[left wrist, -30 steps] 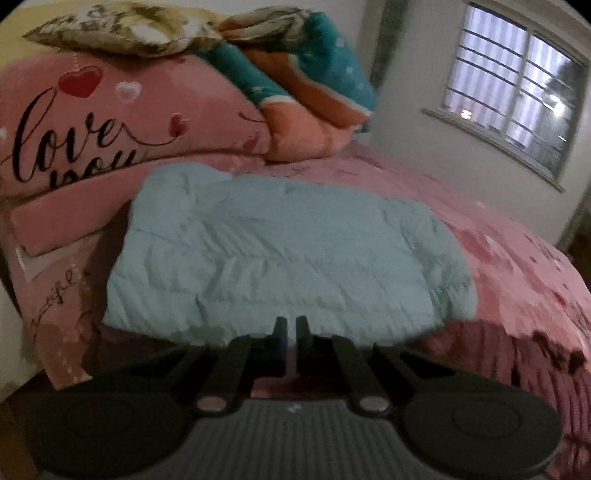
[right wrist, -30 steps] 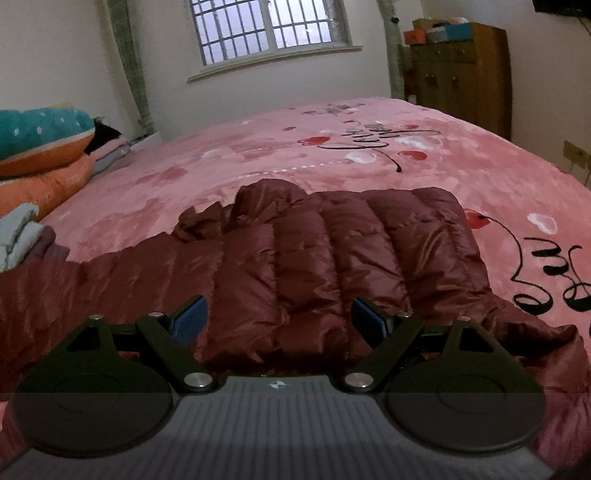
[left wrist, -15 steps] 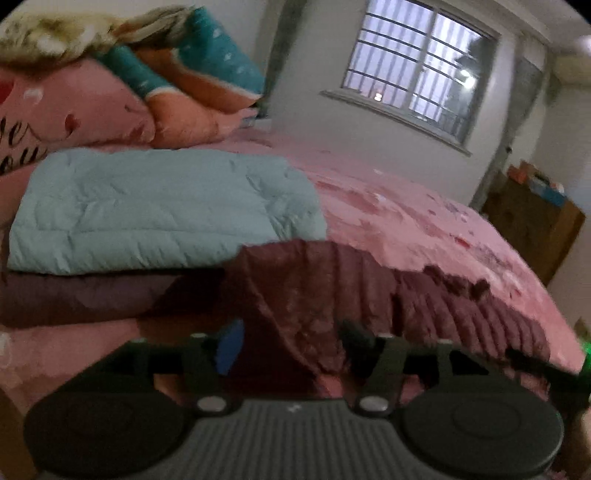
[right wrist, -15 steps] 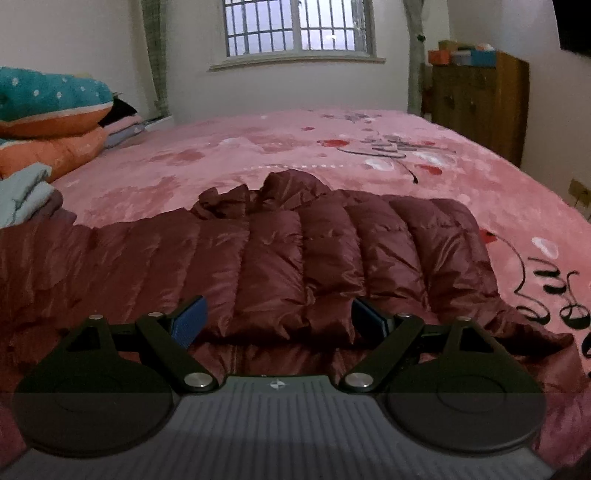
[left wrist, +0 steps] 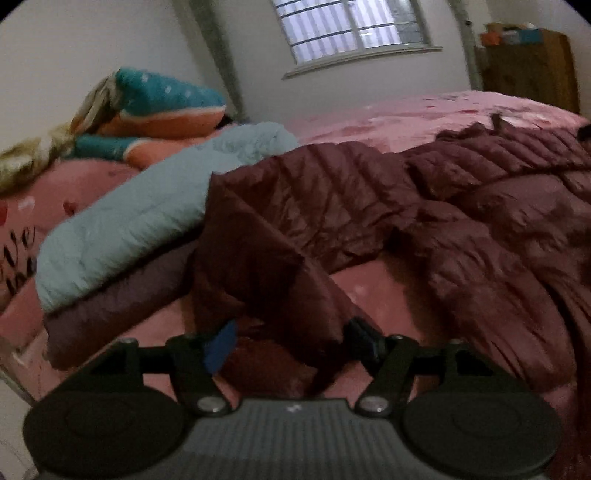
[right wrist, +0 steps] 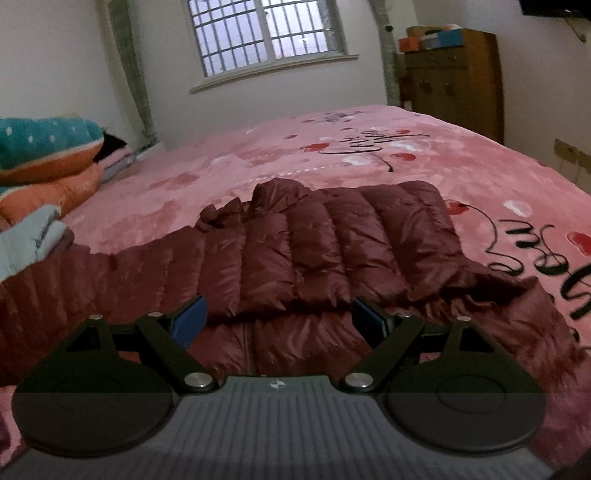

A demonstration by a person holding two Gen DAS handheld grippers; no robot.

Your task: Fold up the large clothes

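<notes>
1. The left gripper (left wrist: 291, 343) has its jaws wide apart; they have just been opening. A sleeve end of the maroon down jacket (left wrist: 424, 229) lies between the two fingers, but the pads do not press on it.
2. The right gripper (right wrist: 279, 319) is also wide open and holds nothing. It hovers low over the body of the same jacket (right wrist: 314, 251), near the zipper line.
3. The maroon jacket lies spread across the pink bedspread (right wrist: 369, 155), with one part folded over the body and the sleeve stretched toward the left side of the bed.
4. Beside the sleeve, in the left wrist view, a folded light blue jacket (left wrist: 122, 229) rests on top of a folded dark purple garment (left wrist: 110, 306).
5. Behind this stack are teal and orange pillows (left wrist: 162, 107).
6. At the far wall there are a barred window (right wrist: 266, 33) and a wooden cabinet (right wrist: 454, 77) with boxes on top.
</notes>
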